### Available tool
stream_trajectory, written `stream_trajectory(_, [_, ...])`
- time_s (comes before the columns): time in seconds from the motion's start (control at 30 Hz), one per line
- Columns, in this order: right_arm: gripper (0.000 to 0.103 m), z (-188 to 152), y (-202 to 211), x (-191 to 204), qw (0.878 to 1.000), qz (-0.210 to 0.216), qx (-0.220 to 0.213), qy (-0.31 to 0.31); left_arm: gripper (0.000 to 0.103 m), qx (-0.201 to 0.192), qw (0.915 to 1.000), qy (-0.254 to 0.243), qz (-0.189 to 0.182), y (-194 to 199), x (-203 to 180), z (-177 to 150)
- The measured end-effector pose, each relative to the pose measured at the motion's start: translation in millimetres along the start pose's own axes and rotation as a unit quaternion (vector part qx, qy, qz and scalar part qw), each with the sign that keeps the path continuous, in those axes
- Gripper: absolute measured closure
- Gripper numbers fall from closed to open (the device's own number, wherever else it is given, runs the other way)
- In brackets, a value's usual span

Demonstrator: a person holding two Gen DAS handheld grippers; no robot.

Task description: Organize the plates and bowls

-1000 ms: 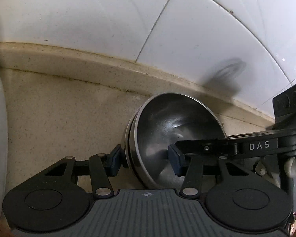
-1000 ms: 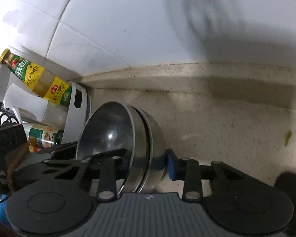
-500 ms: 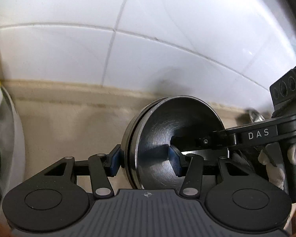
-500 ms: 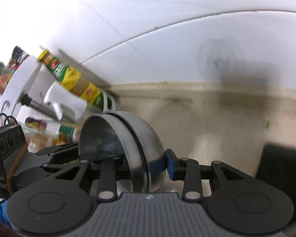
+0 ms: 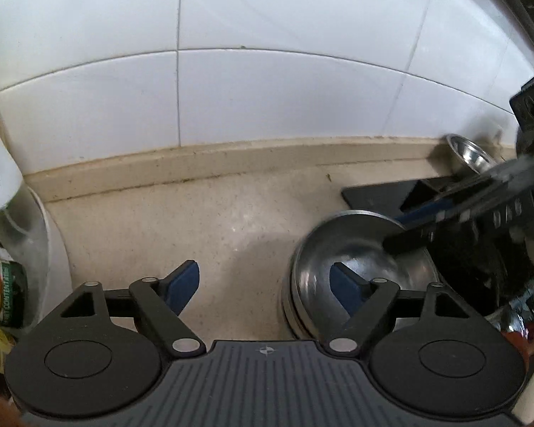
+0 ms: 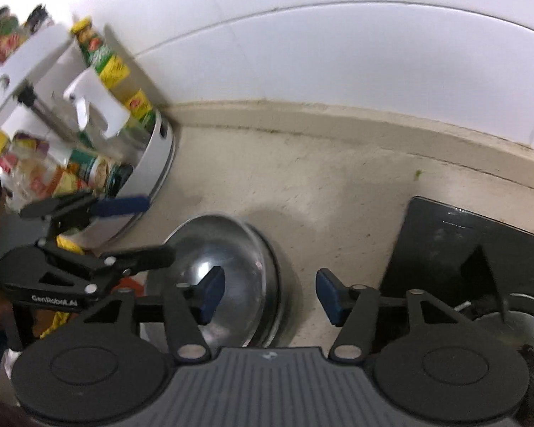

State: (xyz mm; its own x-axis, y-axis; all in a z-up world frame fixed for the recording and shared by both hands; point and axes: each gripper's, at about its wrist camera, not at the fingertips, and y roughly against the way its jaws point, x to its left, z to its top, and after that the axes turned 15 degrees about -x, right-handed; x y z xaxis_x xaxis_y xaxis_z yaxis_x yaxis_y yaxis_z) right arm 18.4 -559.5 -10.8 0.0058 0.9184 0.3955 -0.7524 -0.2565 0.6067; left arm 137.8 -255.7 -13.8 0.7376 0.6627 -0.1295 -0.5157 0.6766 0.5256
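A nested stack of steel bowls stands upright on the beige counter. My left gripper hovers over the stack's left side with its jaws opening. Its right pad shows in front of the bowl's hollow, and neither pad presses the rim. My right gripper is above the stack's right side, jaws also opening and clear of the steel. Each gripper appears in the other's view: the right gripper blurred over the far rim, the left gripper beside the bowls.
A white round rack full of sauce bottles and jars stands left of the bowls. A black stove top lies to the right, with a small steel bowl behind it. A white tiled wall closes the back.
Both grippers were shut on the tilted stack's rims and carried it. Now the stack rests flat on the counter, both sets of jaws have let go, and both grippers have drawn back and up.
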Motion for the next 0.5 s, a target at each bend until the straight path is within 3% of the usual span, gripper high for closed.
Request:
stream_trajectory(0.17, [0.048, -19, 26, -4, 0.997, 0.040, -0.035, 0.064, 0.014, -0.027, 0.9944, -0.093, -0.042, 8, -11, -19])
stream_trajectory(0.23, [0.036, -30, 35, 0, 0.992, 0.049, -0.036, 0.109, 0.009, -0.029, 0.9905, -0.118, -0.064, 10, -13, -27])
stream_trajectory(0.3, [0.024, -44, 38, 6, 0.985, 0.063, -0.014, 0.162, 0.005, -0.030, 0.9869, -0.138, -0.077, 12, -14, -30])
stream_trajectory(0.37, [0.023, -53, 32, 12, 0.979, 0.073, 0.017, 0.191, 0.002, -0.022, 0.9825, -0.149, -0.110, 19, -13, -33])
stream_trajectory(0.5, [0.023, -52, 5, 24, 0.969, 0.093, 0.033, 0.227, 0.001, 0.004, 0.9756, -0.166, -0.144, 12, -15, -42])
